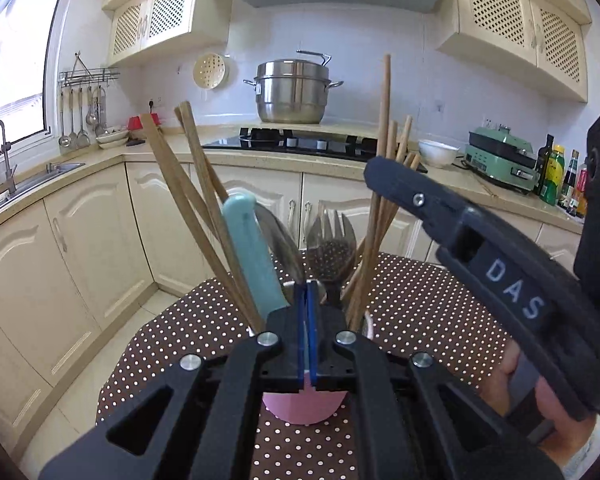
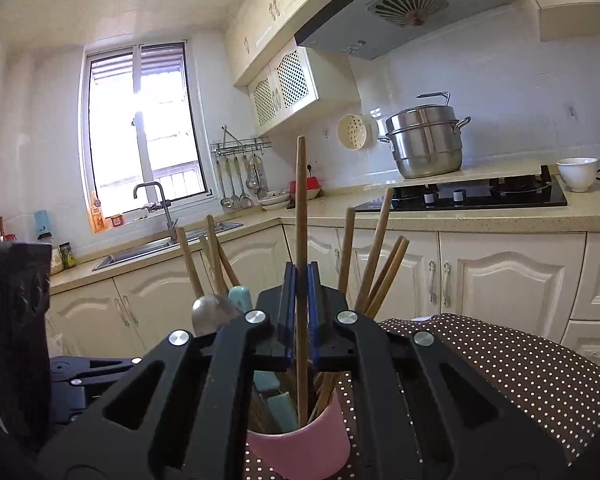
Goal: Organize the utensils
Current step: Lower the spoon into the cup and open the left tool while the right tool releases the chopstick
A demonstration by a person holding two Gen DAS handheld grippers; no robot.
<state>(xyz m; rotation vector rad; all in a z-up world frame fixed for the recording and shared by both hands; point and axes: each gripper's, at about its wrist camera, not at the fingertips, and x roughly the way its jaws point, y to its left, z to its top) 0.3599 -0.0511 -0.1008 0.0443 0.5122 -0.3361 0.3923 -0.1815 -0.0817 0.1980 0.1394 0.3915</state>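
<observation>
A pink cup stands on a brown polka-dot tablecloth. It holds several wooden chopsticks, a teal-handled knife, a spoon and a fork. My left gripper is shut, its blue pads pinching the cup's near rim. My right gripper is shut on one tall chopstick. That chopstick stands upright with its lower end inside the pink cup. In the left wrist view the right gripper reaches in from the right, a hand behind it.
Cream cabinets ring the room. A black hob carries a steel steamer pot. A sink and tap sit under the window. A white bowl, a green appliance and bottles stand on the right counter.
</observation>
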